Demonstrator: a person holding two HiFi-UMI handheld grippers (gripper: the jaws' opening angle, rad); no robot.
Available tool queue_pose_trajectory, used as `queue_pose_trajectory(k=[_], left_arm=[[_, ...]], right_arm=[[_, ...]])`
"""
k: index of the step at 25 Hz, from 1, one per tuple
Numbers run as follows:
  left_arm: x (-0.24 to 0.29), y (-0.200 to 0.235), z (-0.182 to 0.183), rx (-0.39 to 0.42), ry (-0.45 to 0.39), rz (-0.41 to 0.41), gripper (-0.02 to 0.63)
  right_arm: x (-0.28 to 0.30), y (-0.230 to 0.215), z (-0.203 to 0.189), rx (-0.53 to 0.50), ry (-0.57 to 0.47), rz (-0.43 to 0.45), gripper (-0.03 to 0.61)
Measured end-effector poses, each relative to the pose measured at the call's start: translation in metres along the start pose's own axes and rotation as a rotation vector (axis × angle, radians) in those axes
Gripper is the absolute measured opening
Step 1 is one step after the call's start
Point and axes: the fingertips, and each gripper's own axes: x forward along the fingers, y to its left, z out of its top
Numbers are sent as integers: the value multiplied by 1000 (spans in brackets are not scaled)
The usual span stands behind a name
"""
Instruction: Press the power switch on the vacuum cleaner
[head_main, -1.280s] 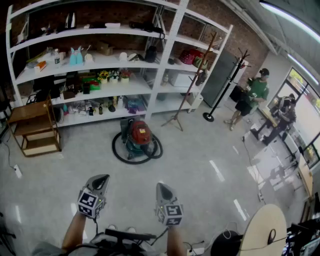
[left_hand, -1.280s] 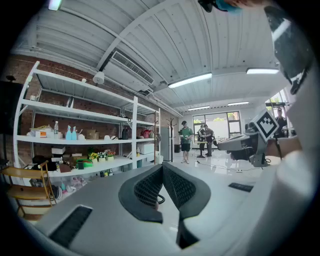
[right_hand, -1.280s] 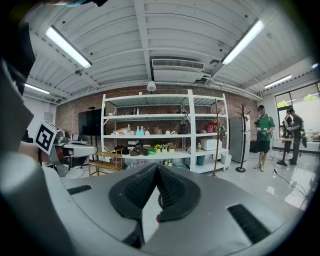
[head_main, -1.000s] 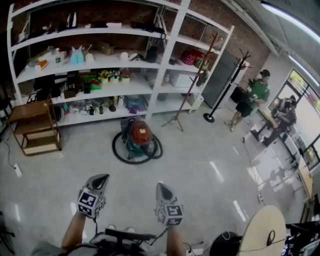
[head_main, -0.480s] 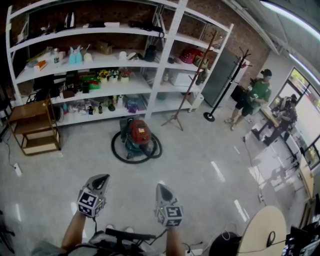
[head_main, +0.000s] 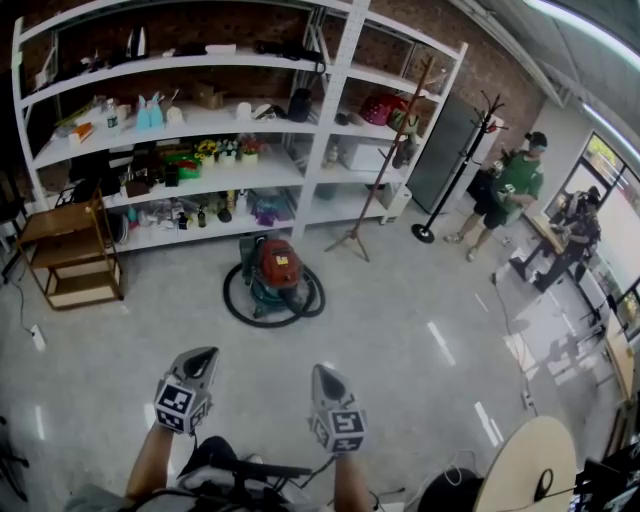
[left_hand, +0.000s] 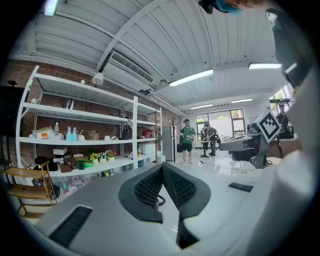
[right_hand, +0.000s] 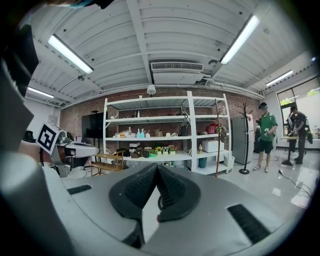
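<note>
Little has moved since the earlier pictures. Our view has drifted slightly, the person in green (head_main: 513, 185) by the coat stand (head_main: 455, 150) has shifted stance, and a dark shape (head_main: 205, 455) now shows low between our forearms where pale shoes showed before. The vacuum and both grippers sit where they were.

The white shelving (head_main: 300, 170) spans the far brick wall, with a wide stretch of pale floor (head_main: 400, 330) between it and us. The vacuum cleaner (head_main: 277, 272), red on top with a green body, stands on that floor just in front of the shelves, its black hose (head_main: 237, 305) looped in a ring around it.

The left gripper (head_main: 204, 354) and right gripper (head_main: 322, 371) hang low in front of us, well apart from the vacuum and pointing roughly toward it. In each gripper view the ribbed pads meet at the tips, clenched on nothing.

We judge the task barely begun. Nothing has touched the machine, and the whole approach and the press itself are left. The power switch is too small for us to pick out from here.
</note>
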Motion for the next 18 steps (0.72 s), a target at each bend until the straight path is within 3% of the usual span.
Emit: queue_pose_trajectory(k=[8, 18], left_arm=[[21, 10, -1, 0, 3, 14, 9], [73, 56, 8, -1, 10, 11, 9]], right_arm=[[24, -10, 2, 3, -9, 26, 8], [88, -25, 20, -4, -10, 23, 8]])
